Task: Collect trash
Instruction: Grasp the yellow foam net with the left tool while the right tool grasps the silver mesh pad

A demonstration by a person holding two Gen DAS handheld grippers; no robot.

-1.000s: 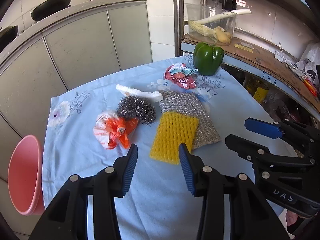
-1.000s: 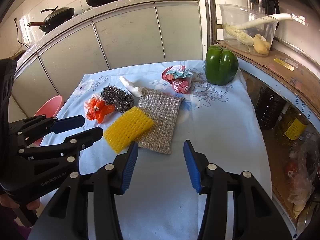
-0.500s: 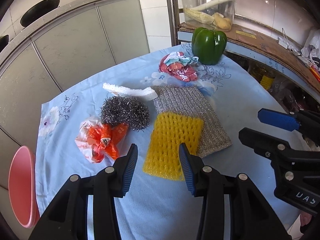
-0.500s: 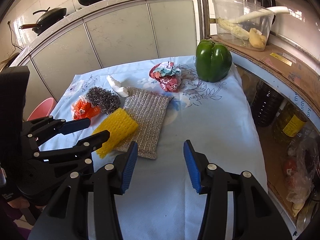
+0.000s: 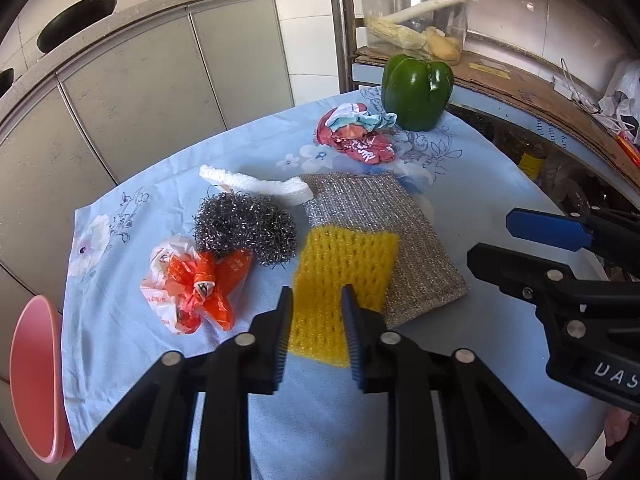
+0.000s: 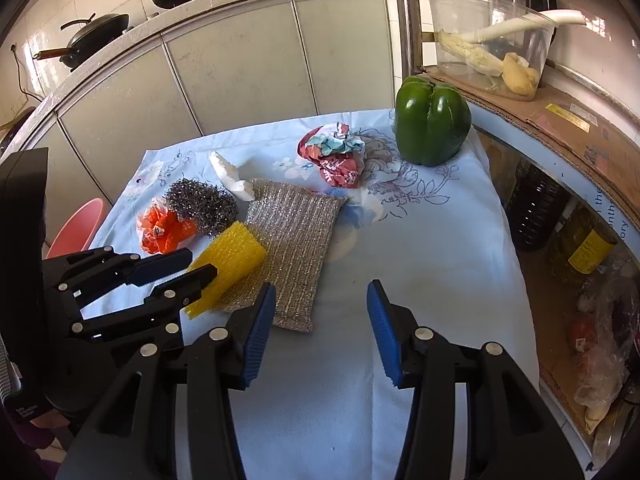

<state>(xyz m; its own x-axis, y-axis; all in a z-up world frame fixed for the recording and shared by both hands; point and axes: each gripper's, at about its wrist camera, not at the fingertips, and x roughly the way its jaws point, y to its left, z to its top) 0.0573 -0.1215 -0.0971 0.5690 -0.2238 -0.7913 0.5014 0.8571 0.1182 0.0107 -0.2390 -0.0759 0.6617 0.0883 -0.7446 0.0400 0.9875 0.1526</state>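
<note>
Pick-up step: left gripper [image 5: 316, 320] jaws have just been closing on the near edge of the yellow foam net [image 5: 344, 276], lying mid-cloth on the silver scouring pad [image 5: 384, 236]. Firm contact not certain. Right gripper [image 6: 320, 328] hovers apart, empty; next likely needs a lift toward the pink bin [image 5: 28, 380], far left.

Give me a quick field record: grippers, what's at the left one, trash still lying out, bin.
left gripper: jaws just closed inward, yellow foam net between them, grip unconfirmed
right gripper: open, empty, above cloth
trash on cloth: orange wrapper, red wrapper, white foam
not trash: pepper, steel wool, silver pad
bin: pink basin, left of the cloth's edge
</note>
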